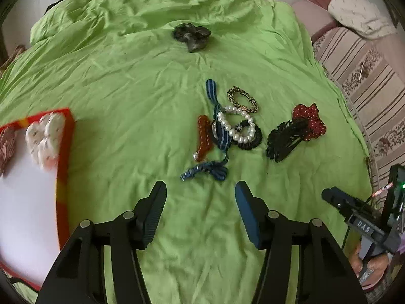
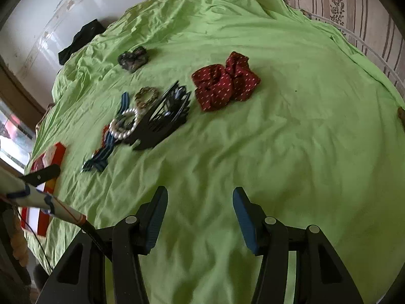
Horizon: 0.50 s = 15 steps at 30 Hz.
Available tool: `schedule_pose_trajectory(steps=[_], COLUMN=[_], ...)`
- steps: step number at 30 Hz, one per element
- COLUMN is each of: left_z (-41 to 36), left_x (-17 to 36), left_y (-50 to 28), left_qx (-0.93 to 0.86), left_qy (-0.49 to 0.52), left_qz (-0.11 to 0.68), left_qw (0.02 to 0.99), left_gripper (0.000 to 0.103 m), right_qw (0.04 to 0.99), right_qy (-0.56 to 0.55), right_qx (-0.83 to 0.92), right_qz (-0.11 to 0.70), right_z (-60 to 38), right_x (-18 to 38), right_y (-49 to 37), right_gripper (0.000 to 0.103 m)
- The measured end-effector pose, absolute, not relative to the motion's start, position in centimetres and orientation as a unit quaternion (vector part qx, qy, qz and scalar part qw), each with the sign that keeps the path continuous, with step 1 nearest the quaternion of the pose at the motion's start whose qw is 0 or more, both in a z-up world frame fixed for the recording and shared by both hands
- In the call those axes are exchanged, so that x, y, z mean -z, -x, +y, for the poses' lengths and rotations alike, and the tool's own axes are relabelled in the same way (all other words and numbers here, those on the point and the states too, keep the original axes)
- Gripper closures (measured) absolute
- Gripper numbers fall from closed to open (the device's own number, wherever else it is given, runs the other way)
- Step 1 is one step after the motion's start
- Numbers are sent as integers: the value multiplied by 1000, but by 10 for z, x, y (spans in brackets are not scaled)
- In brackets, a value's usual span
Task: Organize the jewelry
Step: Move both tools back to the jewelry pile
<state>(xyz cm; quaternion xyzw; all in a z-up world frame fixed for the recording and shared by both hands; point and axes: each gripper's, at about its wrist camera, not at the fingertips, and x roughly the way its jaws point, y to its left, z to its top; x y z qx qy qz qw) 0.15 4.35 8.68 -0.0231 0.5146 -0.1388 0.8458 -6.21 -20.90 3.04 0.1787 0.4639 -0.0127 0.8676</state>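
A heap of hair pieces and jewelry lies on a green sheet (image 1: 126,88): a pearl bracelet (image 1: 238,126), a blue striped ribbon (image 1: 217,124), an amber bead clip (image 1: 203,136), a leopard scrunchie (image 1: 241,98), a black claw clip (image 1: 286,140) and a red dotted scrunchie (image 1: 310,117). A dark scrunchie (image 1: 191,35) lies apart, farther back. My left gripper (image 1: 201,195) is open and empty, just short of the ribbon's end. My right gripper (image 2: 200,200) is open and empty over bare sheet, short of the red dotted scrunchie (image 2: 225,81) and black claw clip (image 2: 162,121).
A red-rimmed white box (image 1: 67,152) at the left holds a white scrunchie (image 1: 45,139) and a pinkish one (image 1: 7,147). A striped cushion (image 1: 367,81) borders the sheet on the right. A dark cloth (image 2: 81,38) lies at the far edge.
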Motion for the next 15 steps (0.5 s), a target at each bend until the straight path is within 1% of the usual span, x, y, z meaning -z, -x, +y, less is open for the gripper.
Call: schedule_pose_trajectory(steps=[3,15], left_z=[38,6], left_x=[-84,-68], left_y=[-21,-128], left_qx=[135,164], left_qy=[21,94], left_qz=[518,529], left_qw=[845,827], left_gripper=[47,48], right_qw=[869,879], right_qy=[-192,-222], right_qx=[24,65], right_qz=[456,418], right_z=[-222,-275], right_x=[-31,-43], right_y=[51,-14], right_gripper=[45,45])
